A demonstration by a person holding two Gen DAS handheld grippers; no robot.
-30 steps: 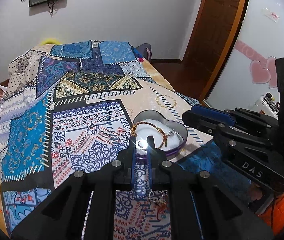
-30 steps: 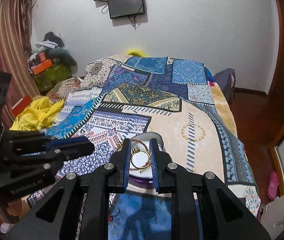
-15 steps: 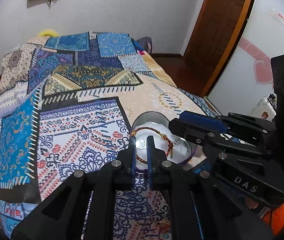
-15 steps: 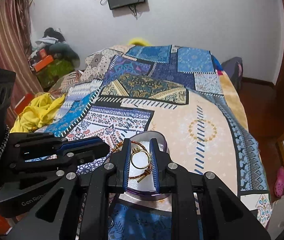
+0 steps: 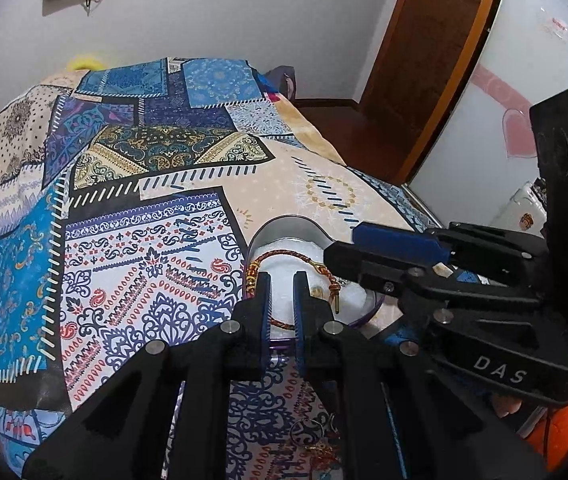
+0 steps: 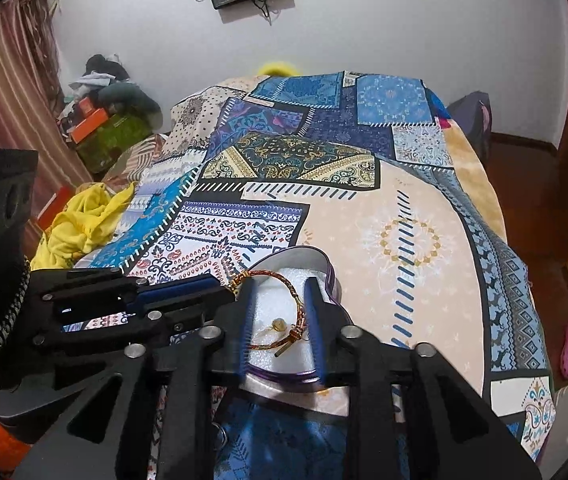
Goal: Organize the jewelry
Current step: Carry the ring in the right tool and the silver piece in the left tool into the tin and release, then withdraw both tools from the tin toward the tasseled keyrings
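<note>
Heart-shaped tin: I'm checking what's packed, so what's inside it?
Inside the tin: white padding, a braided bracelet and a gold ring. Fingers hide its edges.

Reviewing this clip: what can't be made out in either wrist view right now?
- Jewelry on the bedspread: left wrist view, small and partly behind the left hand-held gripper.
- Heart-shaped tin, near rim: right wrist view, crossed by the right hand-held gripper.
- Gold piece beside the braided bracelet: too small to identify.
</note>
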